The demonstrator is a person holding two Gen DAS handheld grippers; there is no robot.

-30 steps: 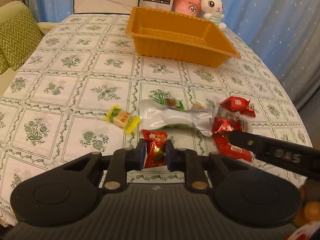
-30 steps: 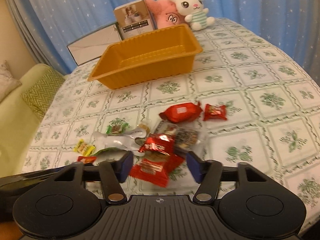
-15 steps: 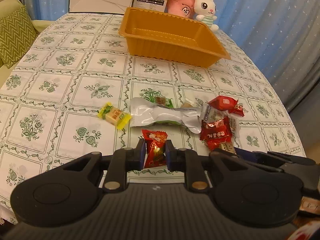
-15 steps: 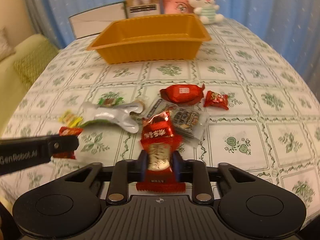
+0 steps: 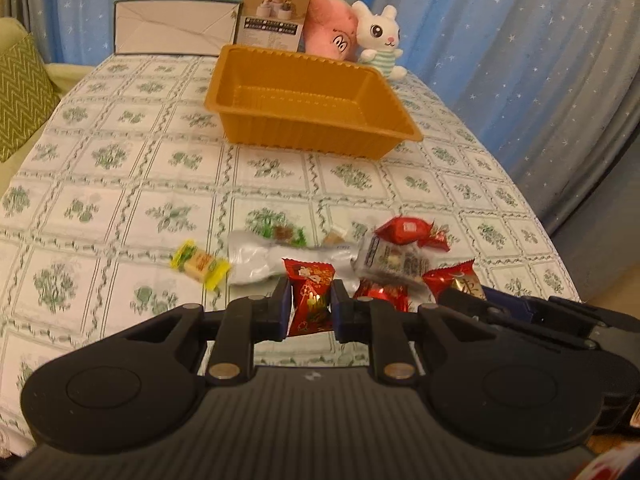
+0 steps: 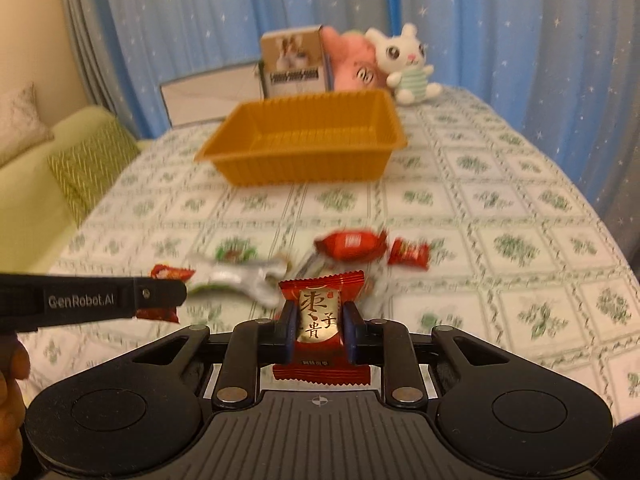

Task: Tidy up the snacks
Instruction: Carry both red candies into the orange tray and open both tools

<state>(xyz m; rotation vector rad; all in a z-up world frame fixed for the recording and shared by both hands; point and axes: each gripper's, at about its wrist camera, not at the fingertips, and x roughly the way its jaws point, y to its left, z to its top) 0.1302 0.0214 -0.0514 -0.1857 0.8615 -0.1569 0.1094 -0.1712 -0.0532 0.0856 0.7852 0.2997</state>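
Left gripper (image 5: 310, 306): jaws clamped, as a second ago, on a red floral candy (image 5: 310, 294), now lifted off the desk (image 5: 120, 184). Right gripper (image 6: 319, 334): jaws, a second ago spread around the pile, have just closed on a red-and-gold date candy (image 6: 320, 320), held above the cloth. Remaining snacks lie clustered on the desk: yellow candy (image 5: 199, 265), silver packet (image 5: 260, 258), clear packet (image 5: 390, 258), red wrappers (image 6: 352, 244). The orange tray (image 5: 308, 128) stands well beyond them, before the plush toys (image 5: 378, 38).
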